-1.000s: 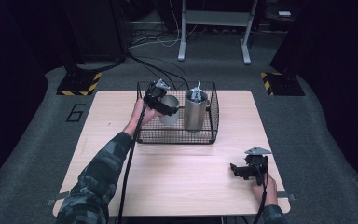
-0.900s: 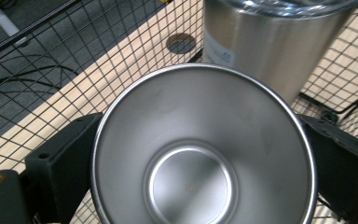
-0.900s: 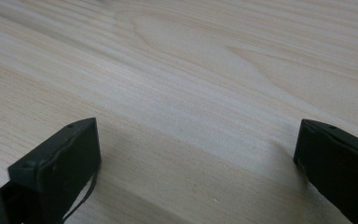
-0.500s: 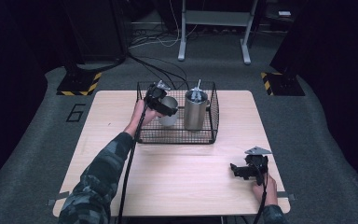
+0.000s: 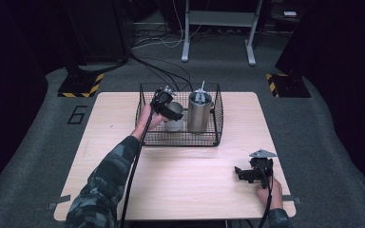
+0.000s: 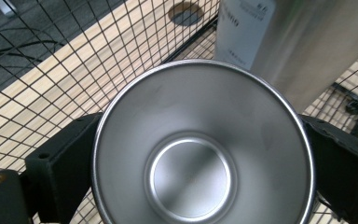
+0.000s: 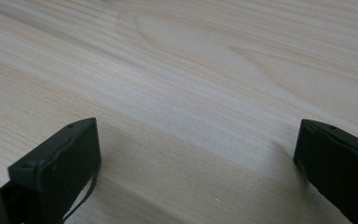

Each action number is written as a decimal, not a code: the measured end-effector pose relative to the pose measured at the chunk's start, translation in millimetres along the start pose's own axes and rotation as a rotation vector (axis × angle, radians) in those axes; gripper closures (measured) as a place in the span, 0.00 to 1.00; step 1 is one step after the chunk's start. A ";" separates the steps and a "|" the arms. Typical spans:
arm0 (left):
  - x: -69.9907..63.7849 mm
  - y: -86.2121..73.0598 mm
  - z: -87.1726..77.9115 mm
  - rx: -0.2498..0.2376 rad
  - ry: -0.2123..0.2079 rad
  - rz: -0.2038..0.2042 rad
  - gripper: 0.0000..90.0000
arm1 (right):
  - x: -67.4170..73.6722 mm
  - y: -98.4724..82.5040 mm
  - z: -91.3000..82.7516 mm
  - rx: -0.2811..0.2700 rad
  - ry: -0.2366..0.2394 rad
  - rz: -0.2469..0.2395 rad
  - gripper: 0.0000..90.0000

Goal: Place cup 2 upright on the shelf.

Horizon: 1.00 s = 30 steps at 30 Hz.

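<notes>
1. Left gripper view puts my left gripper (image 6: 200, 154) around a steel cup (image 6: 200, 144): one black jaw sits against the cup's left wall and the other against its right, so I read it as pinching the cup. I look straight down into the cup, open end up, with its bright round bottom showing.
2. Just beyond the cup, on the far right of that view, stands a tall steel flask (image 6: 284, 42) with a white label; I cannot tell whether the two touch.
3. From the high view, my left gripper (image 5: 167, 108) is inside a black wire basket (image 5: 180, 140) at the far middle of the table (image 5: 190, 175). The cup (image 5: 173, 121) sits in the basket's left half and the flask (image 5: 198, 114) stands upright in its right half, with some small metal pieces sticking out of its top.
4. My left hand (image 5: 148, 118) reaches over the basket's near left rim.
5. My right gripper (image 5: 244, 173) rests low at the near right of the table, well apart from the basket, held by my right hand (image 5: 268, 190).
6. Right gripper view shows its jaws spread wide with bare wood between them.
</notes>
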State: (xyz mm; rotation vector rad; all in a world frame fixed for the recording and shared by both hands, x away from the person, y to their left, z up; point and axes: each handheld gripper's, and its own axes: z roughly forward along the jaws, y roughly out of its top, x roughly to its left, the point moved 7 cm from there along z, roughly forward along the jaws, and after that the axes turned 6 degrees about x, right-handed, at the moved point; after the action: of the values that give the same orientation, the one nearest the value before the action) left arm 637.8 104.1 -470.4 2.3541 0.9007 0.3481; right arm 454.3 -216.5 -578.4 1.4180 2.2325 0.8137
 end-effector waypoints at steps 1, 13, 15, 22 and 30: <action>0.4 -0.6 0.7 0.006 0.006 0.007 0.07 | 0.0 0.0 0.0 0.000 0.000 0.000 0.00; 1.2 -7.4 7.6 0.003 -0.006 -0.013 0.07 | 0.2 -0.2 0.0 0.002 0.000 -0.001 0.00; 0.6 -8.1 7.2 0.003 -0.006 -0.022 0.07 | 0.2 -0.2 -0.1 0.003 -0.001 -0.002 0.00; -0.9 -9.9 4.1 0.022 -0.010 -0.036 0.06 | 0.2 -0.2 -0.1 0.003 -0.001 -0.002 0.00; -0.7 -9.3 -5.0 -0.001 -0.044 -0.055 0.00 | 0.2 -0.2 -0.1 0.003 -0.001 -0.001 0.00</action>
State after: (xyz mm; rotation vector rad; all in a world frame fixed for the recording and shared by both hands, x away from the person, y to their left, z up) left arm 630.3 111.3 -472.1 2.3221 0.9421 0.2728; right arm 454.0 -216.4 -578.5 1.4175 2.2347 0.8097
